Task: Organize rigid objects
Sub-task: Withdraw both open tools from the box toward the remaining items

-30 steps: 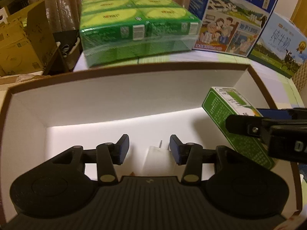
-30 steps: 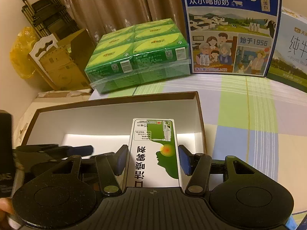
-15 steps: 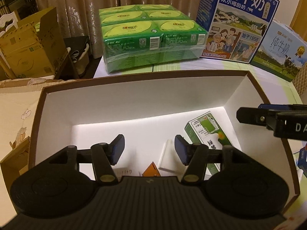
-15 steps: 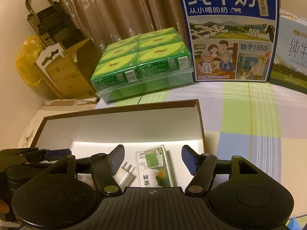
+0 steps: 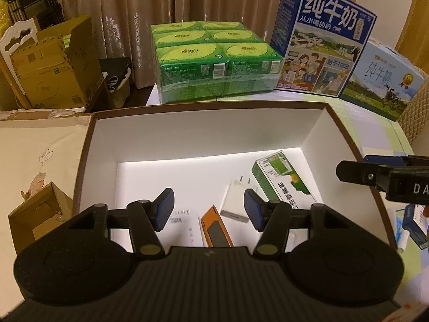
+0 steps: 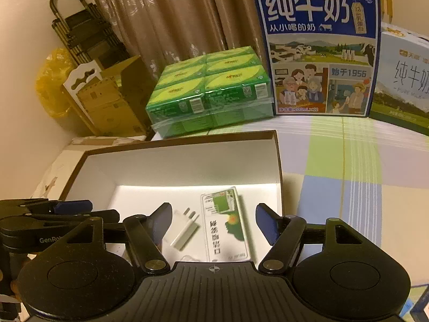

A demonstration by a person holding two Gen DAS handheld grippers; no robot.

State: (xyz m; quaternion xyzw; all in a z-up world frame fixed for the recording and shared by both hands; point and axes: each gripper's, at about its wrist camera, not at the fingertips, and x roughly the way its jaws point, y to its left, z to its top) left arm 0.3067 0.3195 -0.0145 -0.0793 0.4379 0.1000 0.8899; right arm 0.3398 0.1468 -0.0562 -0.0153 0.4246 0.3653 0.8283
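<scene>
Brown curtains hang behind a bench covered with a checked cloth in green, blue and cream, and in the left wrist view a shrink-wrapped pack of green tissue boxes (image 5: 214, 61) and a tall blue milk carton case (image 5: 321, 51) stand at its far edge. Nearer sits a brown-rimmed storage box (image 5: 88, 150) with white walls. On its floor a green medicine box (image 5: 284, 181) lies toward the right wall, its long axis running from near to far with a slight lean leftward at the far end; a white charger plug (image 5: 237, 200) lies just beside it on the left, prongs pointing away, and an orange flat gadget (image 5: 215, 228) and a white paper slip (image 5: 186, 224) lie nearer. The left gripper (image 5: 209, 209) hovers over these with its jaws apart and nothing between them. Outside the box at the right, small items in blue and white (image 5: 410, 230) lie on the cloth. In the right wrist view the right gripper (image 6: 214, 221) hangs above the near right part of the box, jaws wide apart and empty, with the medicine box directly below the gap and aligned with it. The loose items outside lie on the right gripper's side, so I judge it the nearer arm for fetching them.
</scene>
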